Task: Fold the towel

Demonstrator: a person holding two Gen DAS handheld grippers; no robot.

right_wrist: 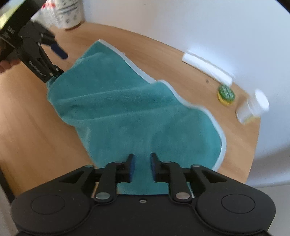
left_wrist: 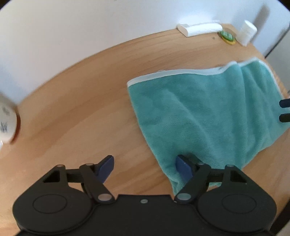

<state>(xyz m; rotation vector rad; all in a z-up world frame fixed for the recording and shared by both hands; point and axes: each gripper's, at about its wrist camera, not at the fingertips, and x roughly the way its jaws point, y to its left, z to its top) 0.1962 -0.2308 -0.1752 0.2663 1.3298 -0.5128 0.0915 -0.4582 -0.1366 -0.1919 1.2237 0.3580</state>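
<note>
The teal towel (right_wrist: pixel 126 109) is spread, rumpled, on the tabletop (left_wrist: pixel 81 112). It is judged soft and limp, best pinched at hemmed corners. Both the left hand-held gripper (left_wrist: pixel 145 166) and the right hand-held gripper (right_wrist: pixel 142 167) are seen released, nothing clamped.

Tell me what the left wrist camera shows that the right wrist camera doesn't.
Only the left wrist view shows the left claw from behind, open, one finger over bare table, the other at the teal towel. Only the right wrist view shows the right claw with its narrow gap over the towel and a hand gripping the left tool. Both show the towel, the green-and-yellow disc and a patterned white container.
</note>
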